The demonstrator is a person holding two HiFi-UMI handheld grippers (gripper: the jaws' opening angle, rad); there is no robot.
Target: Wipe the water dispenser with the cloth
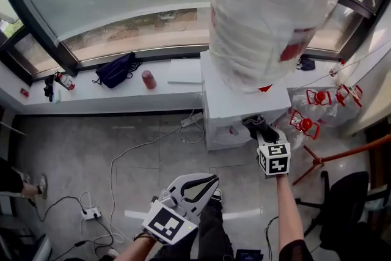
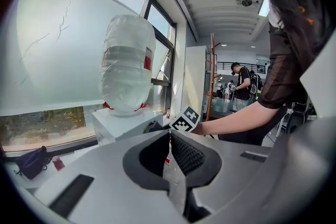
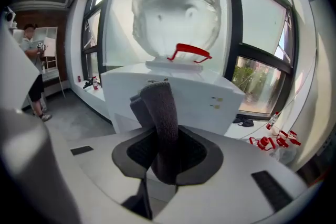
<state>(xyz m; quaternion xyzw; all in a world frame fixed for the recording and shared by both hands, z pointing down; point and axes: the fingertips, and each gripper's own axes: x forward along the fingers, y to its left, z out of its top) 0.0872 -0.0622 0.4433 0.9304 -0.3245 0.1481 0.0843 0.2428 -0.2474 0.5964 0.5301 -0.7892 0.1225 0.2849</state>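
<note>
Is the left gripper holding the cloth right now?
No, the left gripper has its jaws together on nothing; the cloth sits in the right gripper.

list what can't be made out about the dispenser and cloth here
- Whether the cloth touches the water dispenser: right gripper view, the cloth itself covers the spot.
- Dispenser's front: head view, steep angle, and the right tongs cover part.
- Water level in the bottle: every view, plastic wrap hides it.

Heads up: the bottle runs off the top edge in the head view, and its red label is too crinkled to read. The cloth has its lower end buried in the right gripper, which also covers part of the water dispenser front.
</note>
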